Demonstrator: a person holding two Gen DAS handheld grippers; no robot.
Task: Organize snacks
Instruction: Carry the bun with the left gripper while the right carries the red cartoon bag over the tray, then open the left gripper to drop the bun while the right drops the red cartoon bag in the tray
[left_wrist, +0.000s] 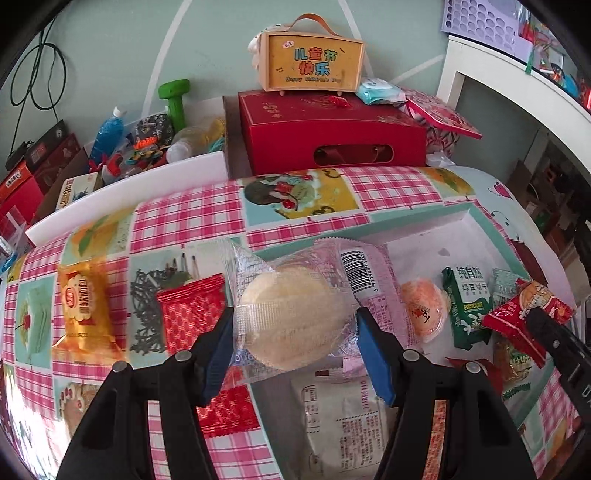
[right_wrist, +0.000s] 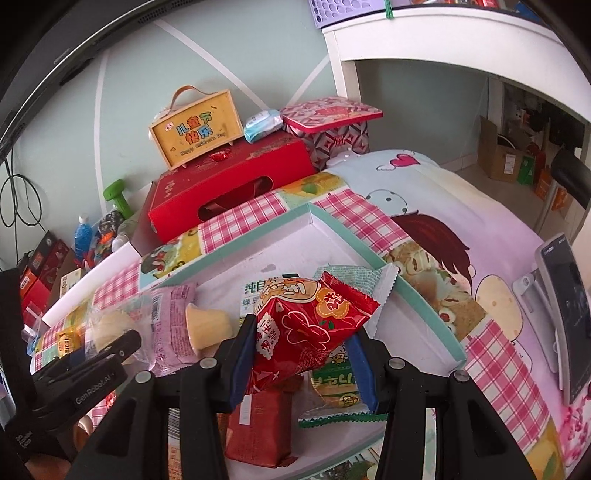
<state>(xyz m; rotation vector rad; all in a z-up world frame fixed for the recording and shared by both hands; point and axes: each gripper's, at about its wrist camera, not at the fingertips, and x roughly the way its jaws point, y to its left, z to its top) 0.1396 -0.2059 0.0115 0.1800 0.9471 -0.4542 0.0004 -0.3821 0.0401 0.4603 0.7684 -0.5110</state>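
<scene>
On the table, a pink-check cloth (left_wrist: 184, 218) w/ cartoon panels covers the top; a shallow tray (right_wrist: 421, 306) w/ mint-green rim and white floor lies on it, holding most snacks.

Behind the table: red box (left_wrist: 332, 125) w/ yellow case (left_wrist: 314, 62) on top, seen in both views.

L gripper (left_wrist: 295, 328): jaws part-open, blue pads pressing both sides of a round cake (left_wrist: 291, 317) in clear wrap; the cake sits between the fingers, lifted over the tray's left rim. Under it, a pale pack (left_wrist: 343, 417) w/ printed text. Left of the gripper, on the cloth outside the tray: red foil pack (left_wrist: 192, 314) just beside the left finger, gold pack (left_wrist: 85, 306) further out.

R gripper (right_wrist: 299, 354): jaws narrow, closed on a red pouch (right_wrist: 310, 328), which stands tilted between the pads, above the tray floor. Below it: brick-red bar (right_wrist: 258, 428) and a green-edged pack (right_wrist: 336, 398).

In tray, smaller items: pink pack (left_wrist: 369, 280) w/ barcode, green biscuit pack (left_wrist: 469, 306), jelly cup (left_wrist: 424, 310) between these two.
</scene>
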